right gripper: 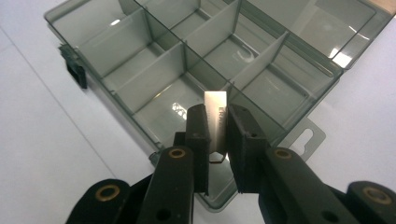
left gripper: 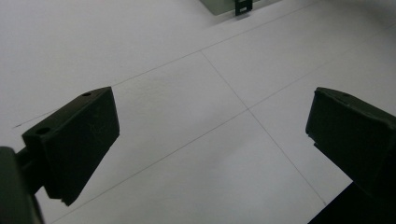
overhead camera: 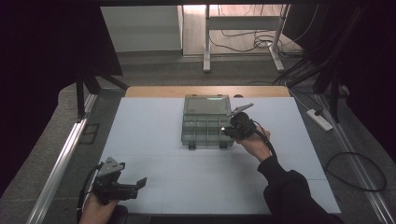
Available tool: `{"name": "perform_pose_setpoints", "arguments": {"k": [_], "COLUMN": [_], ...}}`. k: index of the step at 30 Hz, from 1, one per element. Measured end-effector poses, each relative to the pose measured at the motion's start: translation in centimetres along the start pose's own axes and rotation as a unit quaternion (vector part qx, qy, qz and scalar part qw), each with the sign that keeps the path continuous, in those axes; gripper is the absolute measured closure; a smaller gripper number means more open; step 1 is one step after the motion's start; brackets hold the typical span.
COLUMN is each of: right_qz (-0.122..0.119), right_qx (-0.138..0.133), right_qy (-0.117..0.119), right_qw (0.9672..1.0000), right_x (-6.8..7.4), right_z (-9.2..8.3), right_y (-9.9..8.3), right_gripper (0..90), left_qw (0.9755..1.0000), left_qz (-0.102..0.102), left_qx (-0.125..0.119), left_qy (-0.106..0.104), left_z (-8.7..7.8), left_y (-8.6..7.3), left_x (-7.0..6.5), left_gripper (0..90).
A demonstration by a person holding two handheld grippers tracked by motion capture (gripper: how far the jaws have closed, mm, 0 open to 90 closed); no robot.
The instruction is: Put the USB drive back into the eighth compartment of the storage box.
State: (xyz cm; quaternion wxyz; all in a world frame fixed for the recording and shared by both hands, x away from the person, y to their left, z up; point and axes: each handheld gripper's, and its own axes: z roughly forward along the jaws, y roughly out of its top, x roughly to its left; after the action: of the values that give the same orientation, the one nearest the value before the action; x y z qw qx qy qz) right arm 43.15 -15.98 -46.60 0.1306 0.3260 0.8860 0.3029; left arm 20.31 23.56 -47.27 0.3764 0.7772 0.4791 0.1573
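While the right gripper hangs over the box, notes run from the jaws outward.

Right gripper (right gripper: 217, 135): jaws clamped flat on a small white eraser (right gripper: 216, 122), one pad on each broad face; the block stands upright, its top edge above the pads, printed letters partly visible on one side.
Why held so: my judgement is that the upright, narrow pinch keeps the block slim enough to go down between the dividers without catching.
Eraser position: above the near corner compartment of the organiser box (right gripper: 140, 88), not yet resting on its floor as far as I can tell.
Organiser box: smoky clear plastic, split by dividers into several cells, all seemingly bare; lid (overhead camera: 207, 103) thrown back flat on the far side, black latches (right gripper: 74, 70) on the front wall, a hang tab at one corner.
Box placement: mid-desk, latches toward the person, so the open cells can be reached from above.
Right hand (overhead camera: 254, 143): in the high view it comes at the box's right front corner, dark sleeve behind.
Left gripper (overhead camera: 122, 186): jaws wide apart, nothing between them, low over the near-left of the desk (overhead camera: 154, 135), well apart from the box; seemingly parked out of the way.
Step in hand, judged: placing the eraser into a cell.
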Motion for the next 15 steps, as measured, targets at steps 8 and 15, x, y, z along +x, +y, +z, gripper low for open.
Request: {"name": "perform_pose_setpoints", "arguments": {"k": [8,15], "right_qz": [-0.002,-0.008], "right_qx": [0.011,0.028], "right_qy": [-0.01,-0.018], "right_qw": [0.9999,0.9994], "right_x": [-0.3,-0.2], "right_z": [0.9,1.7], "right_y": [-0.3,-0.6], "right_gripper": [78.9,78.9], "left_qw": [1.0,1.0], "left_qz": [0.0,0.001], "left_qx": [0.0,0.0], "left_qy": [0.0,0.0], "left_z": [0.0,0.0], "left_y": [0.0,0.0], "left_x": [0.0,0.0], "left_gripper": [2.7,2.7]}}
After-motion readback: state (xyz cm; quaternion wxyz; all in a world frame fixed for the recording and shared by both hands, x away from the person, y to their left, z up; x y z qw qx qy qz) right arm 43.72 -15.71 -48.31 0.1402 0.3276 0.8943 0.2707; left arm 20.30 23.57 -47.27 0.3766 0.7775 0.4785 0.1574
